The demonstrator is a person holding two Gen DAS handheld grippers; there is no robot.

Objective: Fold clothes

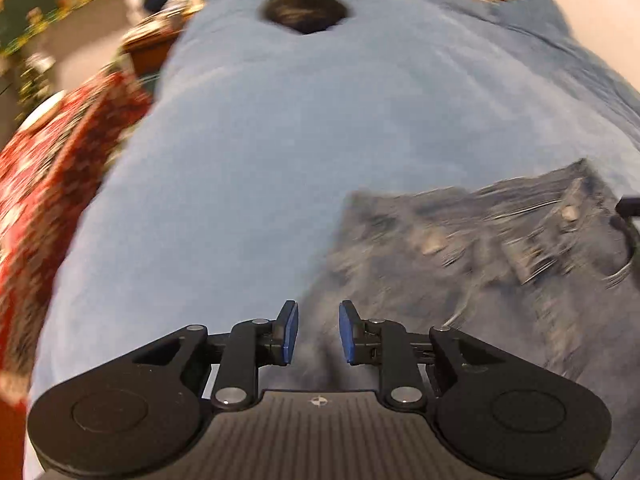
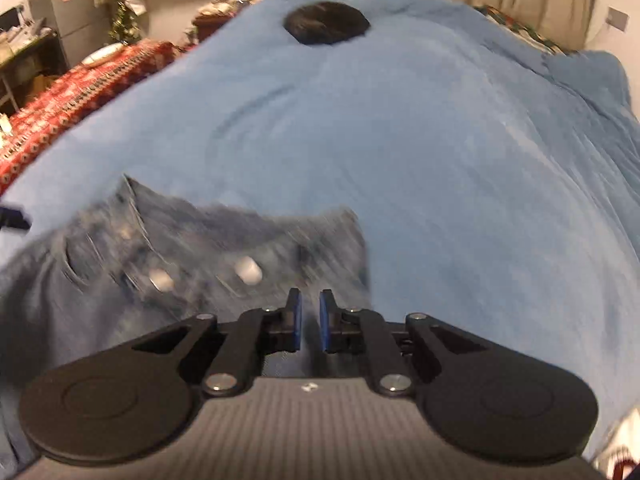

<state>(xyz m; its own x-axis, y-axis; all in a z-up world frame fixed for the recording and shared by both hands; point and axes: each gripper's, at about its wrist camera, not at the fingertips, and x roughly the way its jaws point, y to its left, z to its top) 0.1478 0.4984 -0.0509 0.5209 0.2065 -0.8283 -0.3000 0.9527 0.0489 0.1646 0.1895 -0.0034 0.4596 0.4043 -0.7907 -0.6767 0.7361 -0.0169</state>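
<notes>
Blue blanket (image 2: pixel 400 140) bears blurred jeans (image 2: pixel 180 248); no legible writing.

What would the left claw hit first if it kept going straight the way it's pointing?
Probably the edge of the jeans, which sits right ahead of the left claw, with the blue blanket just beside it. The picture is blurred, so depth is uncertain.

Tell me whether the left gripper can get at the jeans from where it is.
Probably yes. The left gripper hangs at the near edge of the jeans, jaws slightly apart and empty, with nothing between them and the denim lying on the blue blanket.
</notes>
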